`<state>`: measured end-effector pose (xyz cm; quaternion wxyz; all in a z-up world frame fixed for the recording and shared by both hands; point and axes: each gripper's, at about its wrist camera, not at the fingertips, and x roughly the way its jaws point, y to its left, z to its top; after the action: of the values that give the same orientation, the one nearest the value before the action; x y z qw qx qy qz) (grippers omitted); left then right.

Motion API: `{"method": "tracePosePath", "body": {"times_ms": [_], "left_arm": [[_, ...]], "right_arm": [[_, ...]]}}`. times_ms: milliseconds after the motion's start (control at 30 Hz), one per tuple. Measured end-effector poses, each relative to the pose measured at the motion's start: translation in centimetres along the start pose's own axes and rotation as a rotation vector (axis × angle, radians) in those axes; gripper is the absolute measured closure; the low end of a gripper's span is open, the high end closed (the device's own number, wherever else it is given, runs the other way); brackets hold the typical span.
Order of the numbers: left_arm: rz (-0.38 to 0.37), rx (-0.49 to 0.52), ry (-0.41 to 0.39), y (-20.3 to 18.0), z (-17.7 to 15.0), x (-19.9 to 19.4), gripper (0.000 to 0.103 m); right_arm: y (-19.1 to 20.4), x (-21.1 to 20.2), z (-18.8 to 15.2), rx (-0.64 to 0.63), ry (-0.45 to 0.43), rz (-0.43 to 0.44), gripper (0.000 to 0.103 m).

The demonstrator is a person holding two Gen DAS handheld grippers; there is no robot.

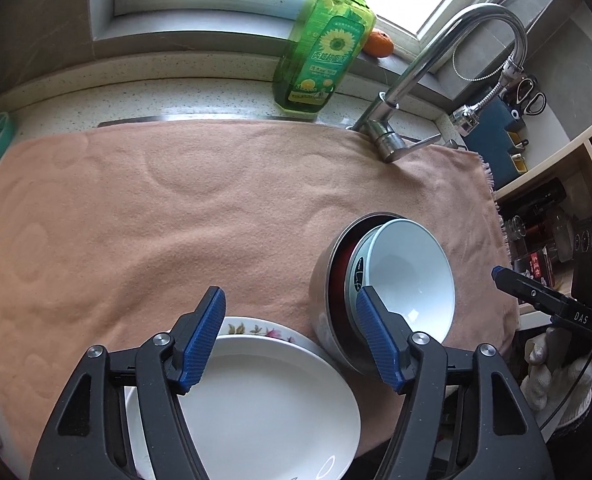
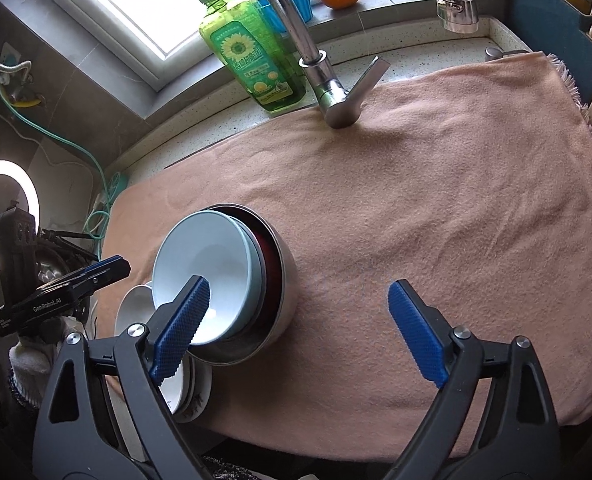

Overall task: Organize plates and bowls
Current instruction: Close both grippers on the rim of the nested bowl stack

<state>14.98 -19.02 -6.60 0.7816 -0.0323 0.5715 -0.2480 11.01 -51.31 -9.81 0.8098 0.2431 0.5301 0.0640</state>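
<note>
Plates (image 1: 264,400) stacked at near edge of pink towel (image 1: 176,208), plain white one atop a floral-rimmed plate (image 1: 252,328). Just beside them, nested bowls: white bowl (image 1: 409,276) tilted inside a steel bowl (image 1: 319,292), red lining between. Left gripper (image 1: 292,336) parted over the plates, nothing between blue pads. Right gripper (image 2: 299,332) spread wide above bare towel, gripping nothing. Green soap bottle (image 1: 323,48) and faucet (image 1: 415,76) behind.
</note>
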Motion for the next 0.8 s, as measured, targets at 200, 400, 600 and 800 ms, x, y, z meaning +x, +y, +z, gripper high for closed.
{"method": "tracePosePath", "body": {"times_ms": [200, 400, 600, 800], "left_arm": [[-0.001, -0.017, 0.008, 0.4, -0.5, 0.8, 0.035], [-0.023, -0.013, 0.007, -0.2, -0.8, 1.1, 0.047], [-0.063, -0.032, 0.014, -0.3, -0.7, 1.5, 0.071], [-0.07, -0.021, 0.019, -0.9, -0.8, 1.9, 0.08]], "right_arm": [[-1.2, 1.2, -0.7, 0.047, 0.026, 0.041, 0.011], [-1.7, 2.3, -1.0, 0.089, 0.065, 0.08, 0.032], [-1.6, 3.2, -1.2, 0.098, 0.09, 0.106, 0.046], [-1.0, 3.9, -1.4, 0.086, 0.111, 0.117, 0.057]]}}
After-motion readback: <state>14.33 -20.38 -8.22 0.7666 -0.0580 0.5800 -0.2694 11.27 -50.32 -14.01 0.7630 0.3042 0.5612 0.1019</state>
